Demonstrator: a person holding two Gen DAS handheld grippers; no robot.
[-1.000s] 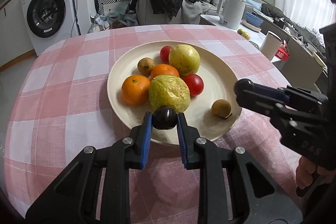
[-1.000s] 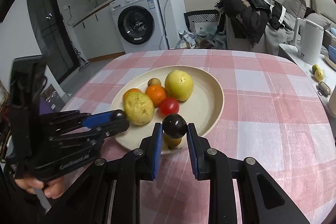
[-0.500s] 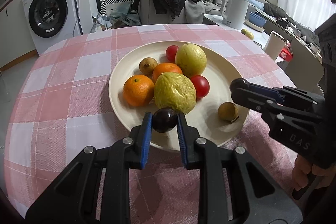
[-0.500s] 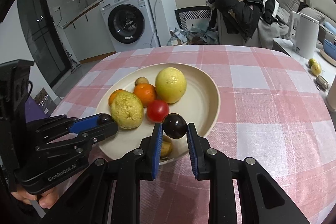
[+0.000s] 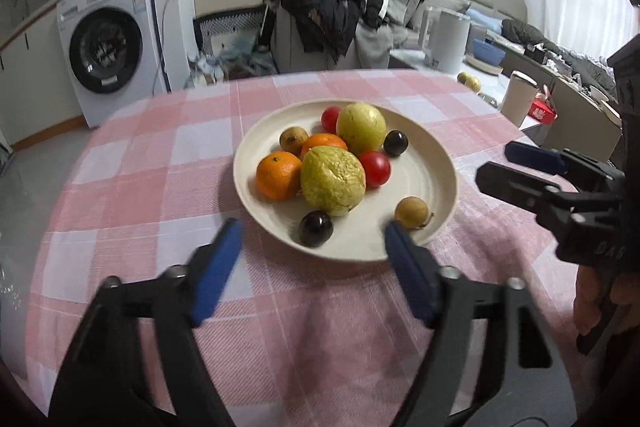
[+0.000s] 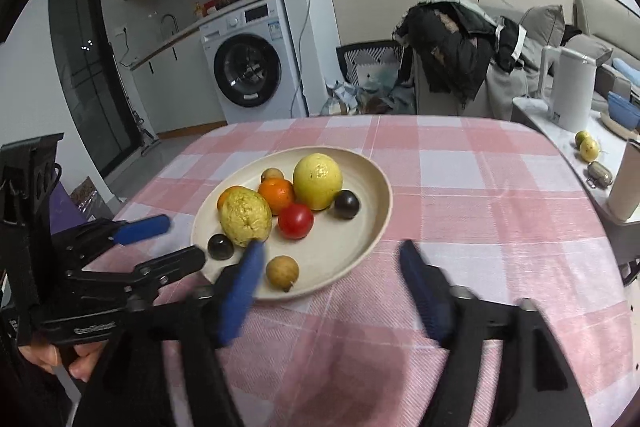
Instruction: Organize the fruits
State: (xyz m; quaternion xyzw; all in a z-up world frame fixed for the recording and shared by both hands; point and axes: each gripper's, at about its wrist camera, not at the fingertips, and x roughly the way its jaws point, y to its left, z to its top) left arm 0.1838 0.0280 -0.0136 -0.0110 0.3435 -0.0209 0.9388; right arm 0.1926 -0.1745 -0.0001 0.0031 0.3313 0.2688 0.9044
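Left wrist view looks down on a round counter [image 5: 132, 187] under a pink-and-white checked cloth, with a wide cream plate [image 5: 434, 163] at its middle. The left tool [image 5: 314, 239] is released, its blue-padded jaws opening, spread to either side of the plate's near rim with nothing between them. One small dark purple plum [image 5: 315, 228] lies on the plate at about 6 o'clock, just beyond that tool and clear of both pads. A second dark plum [image 5: 395, 143] lies at about 1 o'clock, just beside the smooth yellow-green guava [image 5: 361, 127]. At the plate's centre sits a wrinkled yellow-green guava [image 5: 333, 180], with two orange mandarins [image 5: 279, 175] at 9 o'clock of it, a red tomato [image 5: 375, 168] at 3 o'clock, and another red tomato [image 5: 330, 119] at 12 o'clock of the plate. A small brown round fruit [image 5: 411, 212] rests near the rim at 4 o'clock; a similar one [image 5: 293, 140] sits at 10 o'clock.

Right wrist view shows the right tool [image 6: 332, 251] also released, its jaws opening, empty, hovering over the plate's near edge and the cloth. The left tool appears there at 8 o'clock, held in a hand [image 6: 60, 357].
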